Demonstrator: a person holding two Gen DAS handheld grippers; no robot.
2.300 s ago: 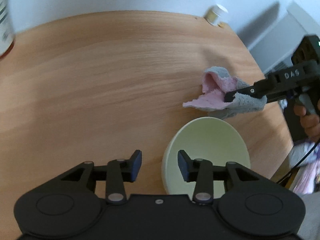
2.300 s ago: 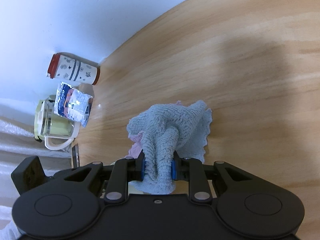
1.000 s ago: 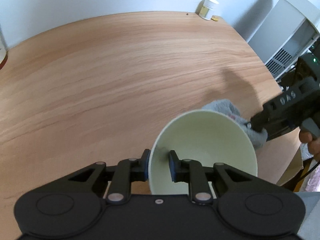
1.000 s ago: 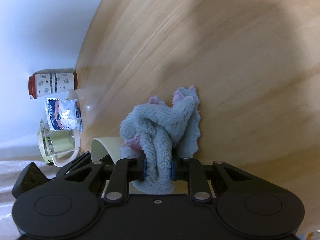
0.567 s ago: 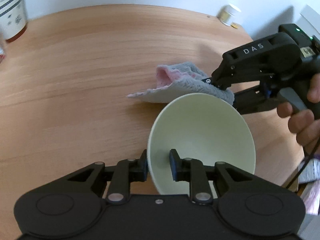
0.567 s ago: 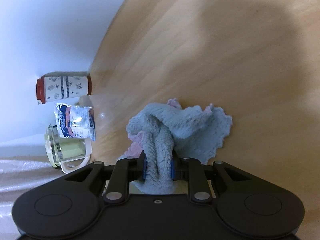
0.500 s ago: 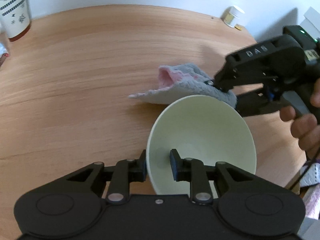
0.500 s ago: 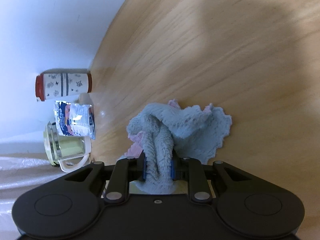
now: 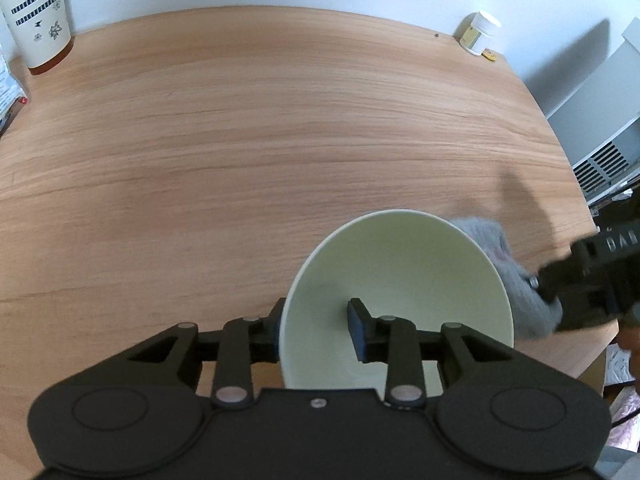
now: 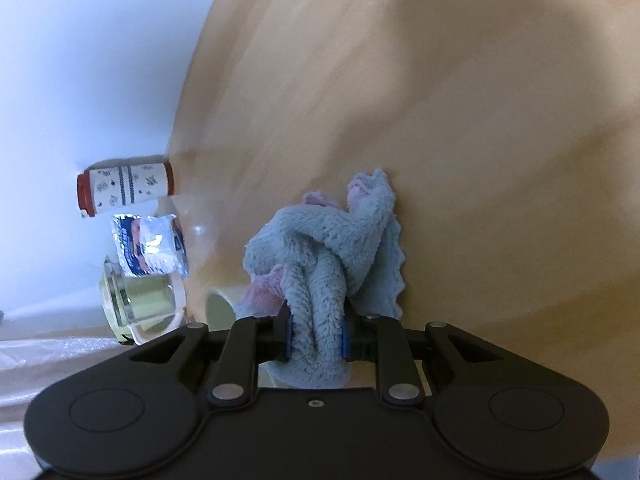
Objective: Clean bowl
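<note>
Since half a second ago my left tongs (image 9: 316,326) have spread: the gap between the fingers is wider now, and the bowl (image 9: 400,280) wall stands between them with the right pad (image 9: 357,330) clear of it inside. The cloth (image 9: 516,280), which lay beyond the bowl's far rim, has swung round to the bowl's right flank.

Starting at the left of my left tongs' view, a patterned canister (image 9: 36,12) stands far off against the wall. The wooden table (image 9: 240,140) runs across ahead of the fingers. The pale green bowl sits straddling them, tipped so its mouth opens up and back toward the camera. Just right of it, the grey-and-pink cloth touches the outer wall, carried by my right tongs (image 9: 552,280).

In the right tongs' (image 10: 316,336) own view they are clamped on the bunched cloth (image 10: 324,264), whose folds trail forward from the pads. A sliver of bowl rim (image 10: 220,300) shows left of the fingers.
</note>
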